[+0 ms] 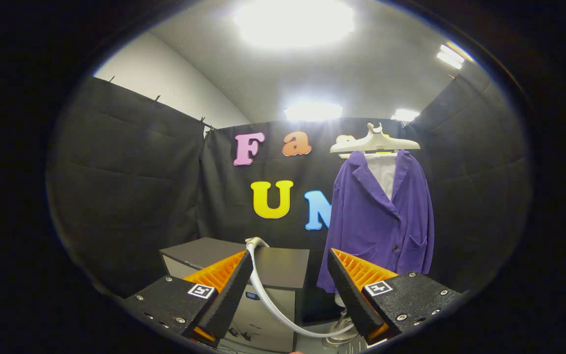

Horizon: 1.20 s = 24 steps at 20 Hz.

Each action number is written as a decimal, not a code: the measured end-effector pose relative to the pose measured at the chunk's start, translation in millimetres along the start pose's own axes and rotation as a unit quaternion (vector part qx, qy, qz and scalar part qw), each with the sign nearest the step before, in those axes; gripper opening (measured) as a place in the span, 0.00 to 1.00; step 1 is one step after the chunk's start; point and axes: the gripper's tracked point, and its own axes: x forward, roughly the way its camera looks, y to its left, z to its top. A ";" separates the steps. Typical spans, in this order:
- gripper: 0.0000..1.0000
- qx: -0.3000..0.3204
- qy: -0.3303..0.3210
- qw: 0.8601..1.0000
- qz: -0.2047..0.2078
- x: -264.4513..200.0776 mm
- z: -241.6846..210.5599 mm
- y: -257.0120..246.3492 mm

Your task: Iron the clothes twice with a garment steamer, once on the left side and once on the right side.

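A purple jacket (381,216) hangs on a pale hanger (375,142) beyond my right finger, against the black booth wall, with a white lining showing at its collar. The steamer's head (257,242) rests on top of a grey cabinet (273,265), just ahead of my left finger. Its white hose (275,307) curves down between my fingers toward the steamer's base (340,334) on the floor. My gripper (290,260) is open, with only the hose passing through the gap and neither finger touching it.
The grey cabinet stands straight ahead at finger height, left of the jacket. Black cloth walls close in on the left, back and right. Bright ceiling lights (295,22) glare overhead.
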 end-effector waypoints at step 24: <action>0.94 0.046 0.125 0.986 0.101 294.2 -11.6 26.5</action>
